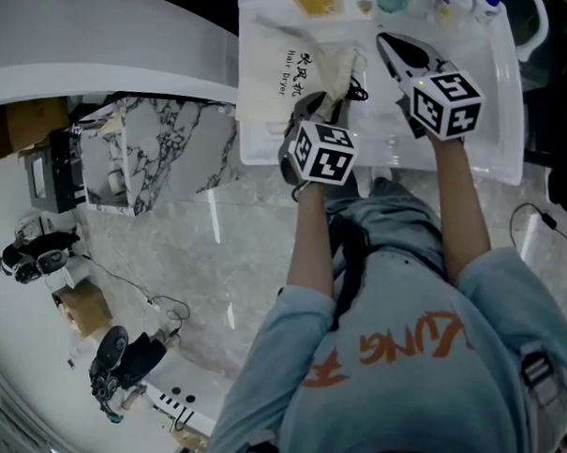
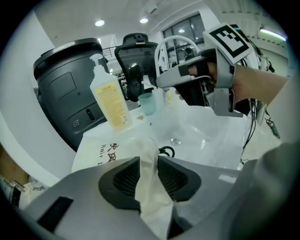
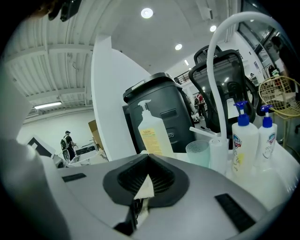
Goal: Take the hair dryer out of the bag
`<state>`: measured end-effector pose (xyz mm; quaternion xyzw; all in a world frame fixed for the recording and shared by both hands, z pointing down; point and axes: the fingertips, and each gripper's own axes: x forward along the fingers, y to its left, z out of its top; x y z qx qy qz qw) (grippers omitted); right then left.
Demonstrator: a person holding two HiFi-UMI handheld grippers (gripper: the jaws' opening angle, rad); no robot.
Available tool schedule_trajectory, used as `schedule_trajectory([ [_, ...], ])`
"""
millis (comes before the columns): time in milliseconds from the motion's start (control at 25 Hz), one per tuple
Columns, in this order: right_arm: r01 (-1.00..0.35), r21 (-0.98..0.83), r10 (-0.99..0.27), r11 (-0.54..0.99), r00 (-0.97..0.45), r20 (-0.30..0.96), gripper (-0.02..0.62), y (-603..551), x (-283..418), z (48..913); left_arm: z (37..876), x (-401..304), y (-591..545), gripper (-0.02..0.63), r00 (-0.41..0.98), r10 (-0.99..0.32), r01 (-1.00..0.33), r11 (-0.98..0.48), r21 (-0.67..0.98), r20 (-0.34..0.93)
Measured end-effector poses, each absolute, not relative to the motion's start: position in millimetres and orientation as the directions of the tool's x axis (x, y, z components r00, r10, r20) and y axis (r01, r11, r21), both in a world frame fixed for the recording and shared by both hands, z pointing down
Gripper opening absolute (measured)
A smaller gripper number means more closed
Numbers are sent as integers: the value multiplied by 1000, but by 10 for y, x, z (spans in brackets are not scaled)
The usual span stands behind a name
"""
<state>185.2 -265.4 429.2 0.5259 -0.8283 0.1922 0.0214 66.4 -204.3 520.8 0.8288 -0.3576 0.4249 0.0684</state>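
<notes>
On the left gripper [image 2: 149,163], fingers parted, a strip of the cream bag [image 1: 272,71] loose between them, not pinched. On the right gripper [image 3: 147,180], fingers shut on a bag corner. Bag flat on the white sink [image 1: 504,117] rim, with a black cord [image 2: 166,151] at its mouth. Hair dryer not made out.

1. White sink [image 2: 206,136], showing its drain [image 2: 175,141] in the bottom of the bowl.
2. Pump bottle [image 2: 110,101] of yellow liquid, standing upright on the sink's back edge.
3. Pale green cup [image 2: 148,103], standing near the pump bottle.
4. White curved tap [image 3: 220,37], arching over the sink.
5. Two blue-topped spray bottles [image 3: 244,140], standing side by side just beside the tap.
6. Dark grey bin [image 2: 65,93], standing behind the pump bottle.
7. Black chair [image 2: 136,61], standing behind the sink.
8. Wire basket [image 3: 279,96], showing at the right edge.
9. Person [image 3: 68,143], standing far off in the background.
</notes>
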Motion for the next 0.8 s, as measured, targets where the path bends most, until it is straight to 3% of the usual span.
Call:
schedule_trajectory([
  [160,-880,-301,-860,366,-444,251,-3,-2655,1939,4350,5122,610,-2169,27,377,-587,-706,-683,-187,716],
  [720,-816,-301,-785,494,-567,250,-2,-2656,1635,4418,4908,240,-2462,21,402,-688,-843,-536,-50,604],
  [800,-807,-293,-765,512,-584,271,35,-2644,1569,4468,4887,216,-2489,21,402,-698,-849,-526,-43,593],
])
